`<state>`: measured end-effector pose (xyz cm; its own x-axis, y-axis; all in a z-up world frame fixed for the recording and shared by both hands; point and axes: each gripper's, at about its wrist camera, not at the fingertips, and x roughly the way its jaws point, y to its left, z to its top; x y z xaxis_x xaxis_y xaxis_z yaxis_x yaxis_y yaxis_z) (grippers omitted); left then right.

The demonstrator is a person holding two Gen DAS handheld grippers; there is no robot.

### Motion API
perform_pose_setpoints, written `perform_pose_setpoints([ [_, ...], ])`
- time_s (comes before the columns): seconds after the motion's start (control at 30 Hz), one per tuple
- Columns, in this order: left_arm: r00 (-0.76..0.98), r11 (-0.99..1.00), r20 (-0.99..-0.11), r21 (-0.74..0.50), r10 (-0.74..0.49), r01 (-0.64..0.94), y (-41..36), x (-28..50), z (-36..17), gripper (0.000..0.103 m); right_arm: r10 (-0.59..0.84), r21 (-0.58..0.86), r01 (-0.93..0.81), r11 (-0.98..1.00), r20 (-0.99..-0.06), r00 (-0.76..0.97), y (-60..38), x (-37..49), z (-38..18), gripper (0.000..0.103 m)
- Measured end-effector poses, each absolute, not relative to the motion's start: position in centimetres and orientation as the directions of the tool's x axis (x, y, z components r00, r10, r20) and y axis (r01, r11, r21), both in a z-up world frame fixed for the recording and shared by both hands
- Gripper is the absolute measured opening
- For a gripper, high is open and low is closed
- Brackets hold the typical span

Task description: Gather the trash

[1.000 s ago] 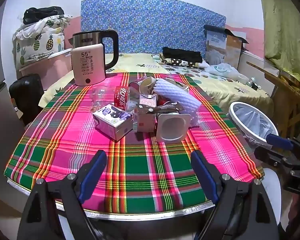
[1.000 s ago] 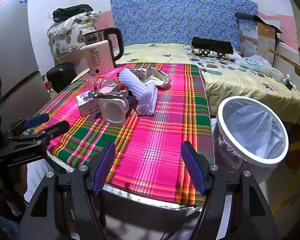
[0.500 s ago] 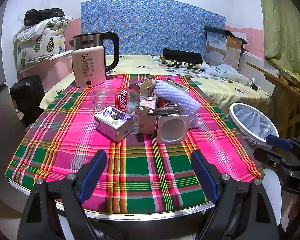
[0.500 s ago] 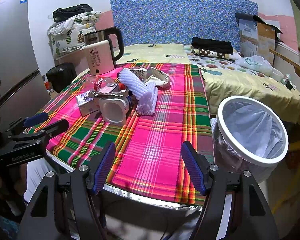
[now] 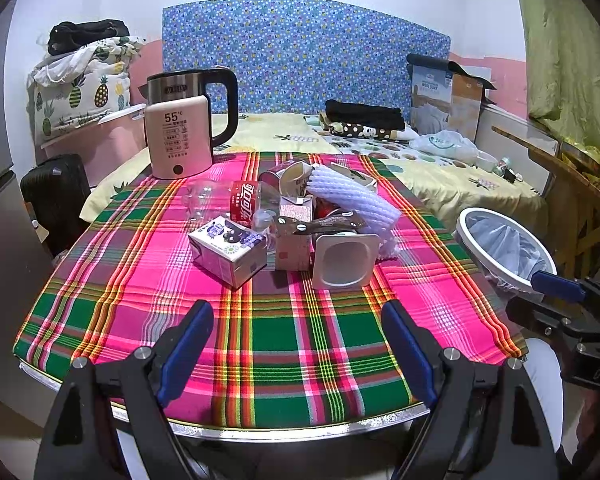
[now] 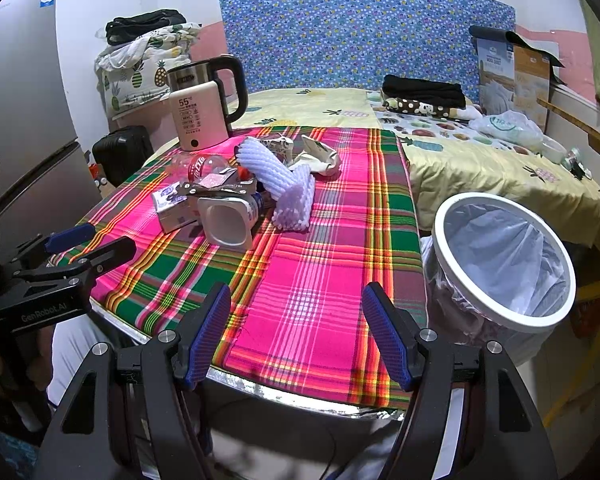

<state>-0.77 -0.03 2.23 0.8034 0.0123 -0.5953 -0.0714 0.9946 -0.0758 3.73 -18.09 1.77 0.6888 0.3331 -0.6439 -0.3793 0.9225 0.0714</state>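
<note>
Left gripper [image 5: 296,344] has edged toward the trash pile [image 5: 292,224]; right gripper [image 6: 296,332] unmoved. Both wide, empty; bin [image 6: 504,264] unfilled. Nothing collected yet.

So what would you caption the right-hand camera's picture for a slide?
Open right gripper hovers at the plaid table's edge, trash pile ahead, lined bin alongside.
</note>
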Motion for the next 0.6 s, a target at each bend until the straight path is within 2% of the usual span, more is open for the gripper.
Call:
perform_pose_setpoints([
  [0.6, 0.807, 0.995, -0.591, -0.071, 0.017, -0.073, -0.14, -0.9, 2.35, 0.087, 0.333, 0.072, -0.379, 0.923, -0.644, 0.689, -18.16, 3.77, 1.85, 0.07],
])
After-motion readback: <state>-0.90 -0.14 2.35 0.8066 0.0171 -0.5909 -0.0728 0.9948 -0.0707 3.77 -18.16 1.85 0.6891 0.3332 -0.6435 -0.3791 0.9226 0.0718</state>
